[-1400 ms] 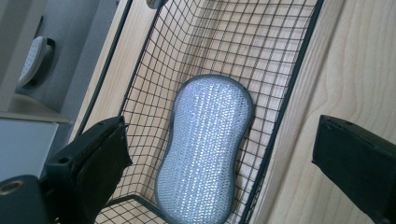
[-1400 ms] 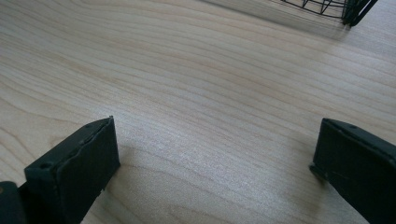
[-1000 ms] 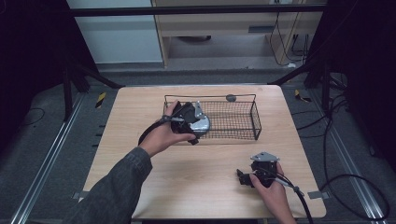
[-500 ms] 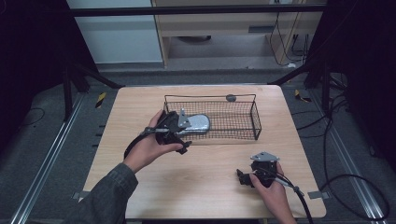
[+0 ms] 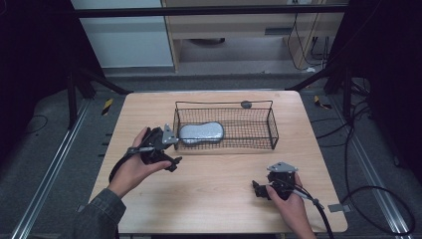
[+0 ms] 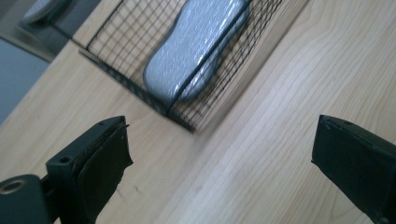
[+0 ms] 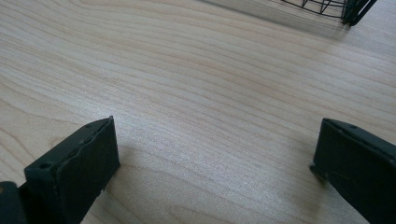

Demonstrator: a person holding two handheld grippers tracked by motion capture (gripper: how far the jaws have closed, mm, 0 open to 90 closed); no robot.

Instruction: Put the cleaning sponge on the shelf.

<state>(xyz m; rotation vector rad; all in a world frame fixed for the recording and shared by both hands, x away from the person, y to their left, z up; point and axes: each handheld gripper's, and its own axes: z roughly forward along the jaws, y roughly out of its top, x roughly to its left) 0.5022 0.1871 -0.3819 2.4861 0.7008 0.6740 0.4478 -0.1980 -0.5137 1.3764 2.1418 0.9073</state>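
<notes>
A grey, peanut-shaped glittery pad (image 5: pixel 201 133) lies flat on the mesh floor of the black wire basket (image 5: pixel 272 130), at its left end, one rounded tip close against the left wall. The basket stands on the light wooden table (image 5: pixel 214 199), toward the far edge.

Your left gripper (image 5: pixel 169 149) sits just outside the basket's left front corner, apart from the wire, held above the tabletop in your hand (image 5: pixel 133 167). In the left gripper view its two black jaws stand wide apart with nothing between them, and the grey pad (image 6: pixel 194 46) shows beyond them through the basket's mesh (image 6: pixel 116 37).

Your right gripper (image 5: pixel 260 189) rests low near the table's front right, well apart from the basket, with your right hand (image 5: pixel 291 204) wrapped around it. In the right gripper view its jaws gape wide over bare wood grain (image 7: pixel 210 93), holding nothing, and a corner of the basket (image 7: pixel 355 11) peeks in at the top edge.
</notes>
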